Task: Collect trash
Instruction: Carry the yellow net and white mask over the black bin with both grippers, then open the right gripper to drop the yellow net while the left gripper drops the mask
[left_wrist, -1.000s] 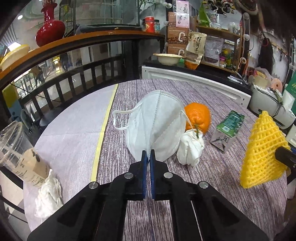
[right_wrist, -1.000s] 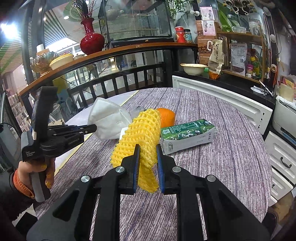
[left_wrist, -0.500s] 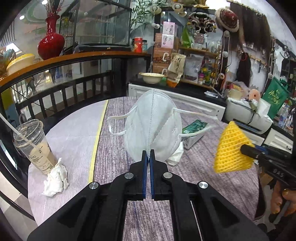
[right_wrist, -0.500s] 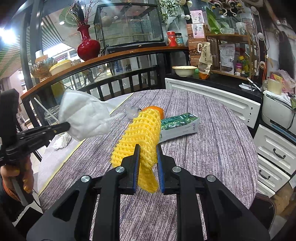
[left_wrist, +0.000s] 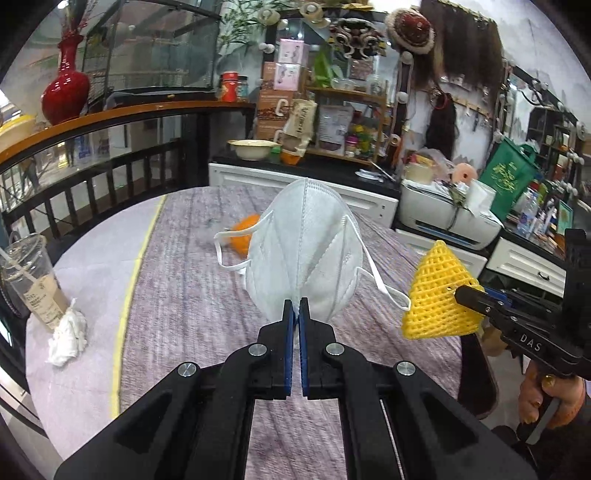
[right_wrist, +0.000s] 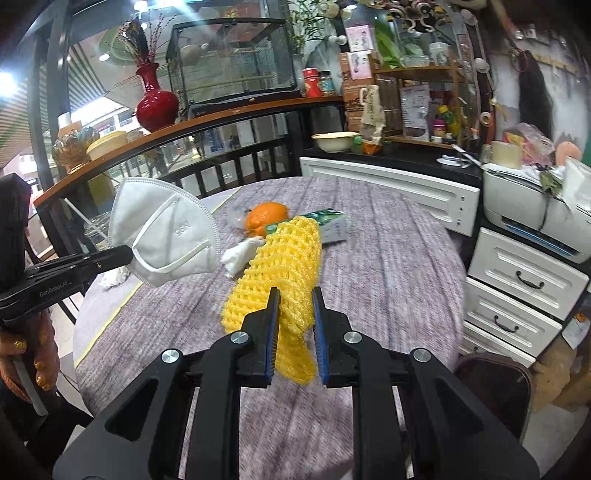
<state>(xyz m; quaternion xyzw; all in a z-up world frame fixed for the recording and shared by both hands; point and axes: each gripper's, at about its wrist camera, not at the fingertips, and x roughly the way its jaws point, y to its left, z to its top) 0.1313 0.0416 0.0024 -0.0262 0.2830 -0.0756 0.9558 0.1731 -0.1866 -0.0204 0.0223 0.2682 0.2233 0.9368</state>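
Both tongs have lifted up off the round table (right_wrist: 388, 258). Left tongs (left_wrist: 294, 306) pinch the white mask (left_wrist: 306, 243) tight above it. Right tongs (right_wrist: 294, 299) squeeze the yellow foam net (right_wrist: 288, 258). An orange (right_wrist: 264, 218), a green carton (right_wrist: 328, 223) and a tissue ball (right_wrist: 240, 254) lie on the table.

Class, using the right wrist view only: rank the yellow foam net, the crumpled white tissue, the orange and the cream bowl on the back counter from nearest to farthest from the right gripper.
1. yellow foam net: held between the right gripper jaws.
2. crumpled white tissue: on the table, just left of the net.
3. orange: farther back on the table.
4. cream bowl: on the dark counter beyond the table.
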